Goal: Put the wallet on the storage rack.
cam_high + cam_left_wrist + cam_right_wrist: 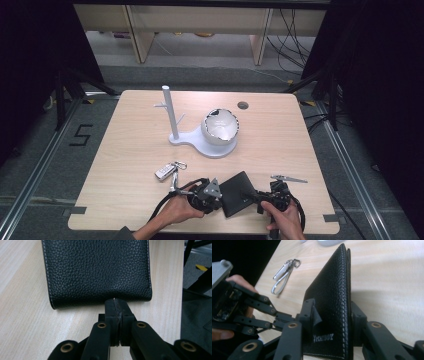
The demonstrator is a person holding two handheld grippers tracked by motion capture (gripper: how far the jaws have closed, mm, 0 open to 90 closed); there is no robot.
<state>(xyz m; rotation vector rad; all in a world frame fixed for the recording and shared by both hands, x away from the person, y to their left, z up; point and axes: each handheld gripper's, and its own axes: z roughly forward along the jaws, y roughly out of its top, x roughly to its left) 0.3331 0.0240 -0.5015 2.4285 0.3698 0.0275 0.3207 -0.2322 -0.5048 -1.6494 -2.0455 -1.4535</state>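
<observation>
Wallet: a black grained-leather wallet [240, 193] was held near the near edge of the counter [130, 150], right of its middle, between the two hand-held grippers.
Wallet's pose: in the right gripper view it was seen tipped up on edge, its folded leaves pointing away toward the far edge, so that both faces could be reached.
Left hand-held gripper [216, 192]: its jaws were pinched almost fully together on the edge of the wallet [97, 270]; only a thin sliver of leather was caught between the tips, judged enough to steady that side.
Right hand-held gripper [255, 196]: its jaws were set astride the wallet's [332, 315] thickness, one pad on each face near the stamped lettering; the pads were seen against or all but against the leather, so a narrow grip on the wallet was judged.
Reason for the two grips: an opposing hold from either side was judged to keep the wallet from sliding or falling flat, and to prepare for lifting or opening it.
Key ring [169, 171]: it was left lying flat toward the counter's middle, left of the wallet and apart from it.
Stand with bowl [220, 129]: it was placed toward the far edge, well apart from the work.
Metal clip [288, 178]: it was left by the right edge, just beyond the right hand.
</observation>
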